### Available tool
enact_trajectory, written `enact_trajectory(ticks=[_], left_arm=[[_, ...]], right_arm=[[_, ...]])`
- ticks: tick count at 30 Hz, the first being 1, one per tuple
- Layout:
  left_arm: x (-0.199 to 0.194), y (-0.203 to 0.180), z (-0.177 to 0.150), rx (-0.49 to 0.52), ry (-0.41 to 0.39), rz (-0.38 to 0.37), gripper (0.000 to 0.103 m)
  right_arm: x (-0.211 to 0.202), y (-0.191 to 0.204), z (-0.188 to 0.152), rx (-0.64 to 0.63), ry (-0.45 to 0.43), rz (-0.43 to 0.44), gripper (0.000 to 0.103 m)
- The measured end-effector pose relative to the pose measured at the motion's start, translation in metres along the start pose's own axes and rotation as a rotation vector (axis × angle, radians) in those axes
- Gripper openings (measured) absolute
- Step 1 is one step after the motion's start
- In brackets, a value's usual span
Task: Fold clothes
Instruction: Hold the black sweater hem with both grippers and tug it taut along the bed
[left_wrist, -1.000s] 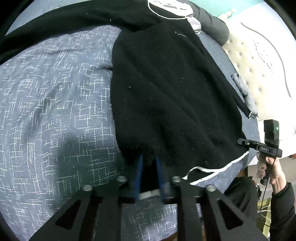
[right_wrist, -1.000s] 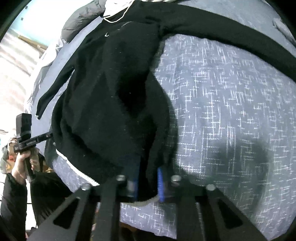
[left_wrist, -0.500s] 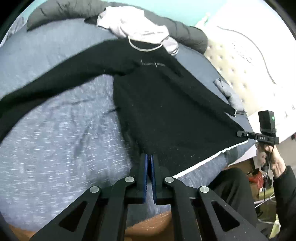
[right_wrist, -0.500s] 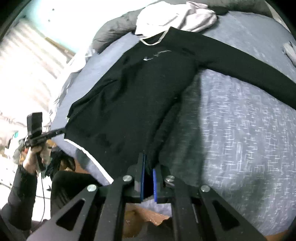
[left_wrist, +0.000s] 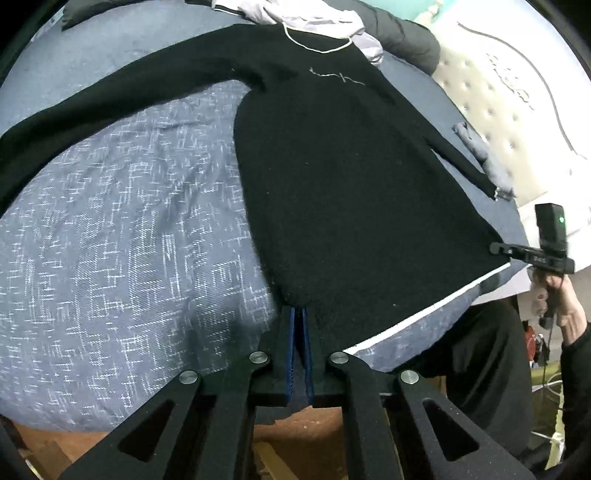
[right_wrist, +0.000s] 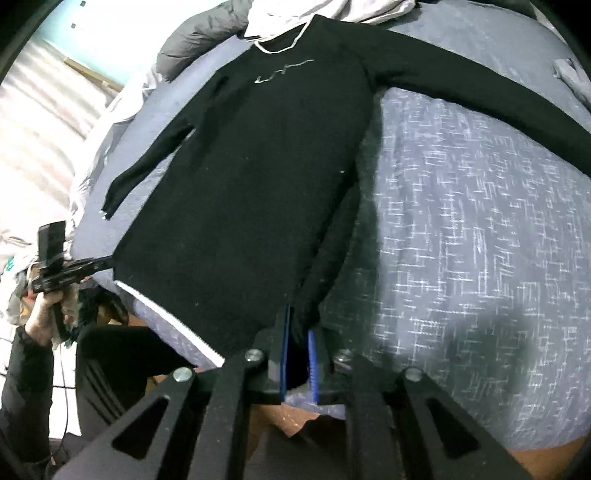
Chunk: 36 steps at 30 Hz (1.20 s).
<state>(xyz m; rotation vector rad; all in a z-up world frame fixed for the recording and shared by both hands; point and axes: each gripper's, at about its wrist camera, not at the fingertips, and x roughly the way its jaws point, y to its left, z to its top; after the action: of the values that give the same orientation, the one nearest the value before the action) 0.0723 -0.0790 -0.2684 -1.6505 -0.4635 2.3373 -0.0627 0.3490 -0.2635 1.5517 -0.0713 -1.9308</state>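
Black sweater (left_wrist: 351, 192) lies flat on the bed (left_wrist: 110, 240), collar at twelve o'clock. Left gripper (left_wrist: 298, 314) pinches the hem corner; right gripper (right_wrist: 297, 325), jaws just loosening, grips the other. Keep the hem taut, level.

Sweater (left_wrist: 343, 192) spread flat on bed (left_wrist: 122, 251), collar toward the far clothes pile (left_wrist: 314, 18) (by the headboard (left_wrist: 491, 107)), hem nearest
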Motion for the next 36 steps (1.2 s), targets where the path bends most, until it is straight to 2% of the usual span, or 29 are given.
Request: enact_trajectory(ticks=[3,6,10,15,20,22,23,24,27,28,30,36], left_arm=[[0.001,0.002,0.004,-0.004,-0.008,0.014,0.010],[0.007,0.002,0.008,-0.006,-0.006,0.028,0.025],[0.020,0.001,0.013,-0.006,0.005,0.030,0.028],[0.039,0.008,0.019,-0.037,0.025,0.038,0.028],[0.046,0.017,0.025,-0.054,0.019,0.051,0.028],[0.047,0.018,0.026,-0.046,0.020,0.056,0.028],[0.048,0.019,0.027,-0.044,0.020,0.056,0.028],[0.050,0.021,0.027,-0.046,0.022,0.053,0.028],[0.052,0.024,0.027,-0.049,0.021,0.041,0.025],[0.052,0.024,0.027,-0.043,0.019,0.041,0.017],[0.050,0.023,0.026,-0.033,0.011,0.031,0.010],[0.035,0.016,0.024,0.007,-0.015,0.030,0.008]], right_arm=[[-0.007,-0.007,0.002,0.012,-0.036,-0.004,0.023],[-0.014,-0.023,0.002,0.065,-0.072,-0.018,0.036],[-0.002,-0.035,0.001,0.098,-0.029,-0.084,0.036],[0.016,-0.034,0.006,0.097,0.005,-0.086,0.036],[0.028,-0.024,0.011,0.038,0.037,-0.086,0.037],[0.031,-0.022,0.011,0.014,0.040,-0.103,0.029],[0.031,-0.023,0.011,0.013,0.038,-0.103,0.013],[0.031,-0.025,0.011,0.017,0.034,-0.096,0.007],[0.025,-0.030,0.005,0.045,0.003,-0.063,0.003],[0.022,-0.031,0.004,0.054,-0.010,-0.056,0.003],[0.012,-0.034,0.001,0.070,-0.043,-0.037,0.003],[-0.011,-0.051,-0.010,0.153,-0.119,0.044,0.002]])
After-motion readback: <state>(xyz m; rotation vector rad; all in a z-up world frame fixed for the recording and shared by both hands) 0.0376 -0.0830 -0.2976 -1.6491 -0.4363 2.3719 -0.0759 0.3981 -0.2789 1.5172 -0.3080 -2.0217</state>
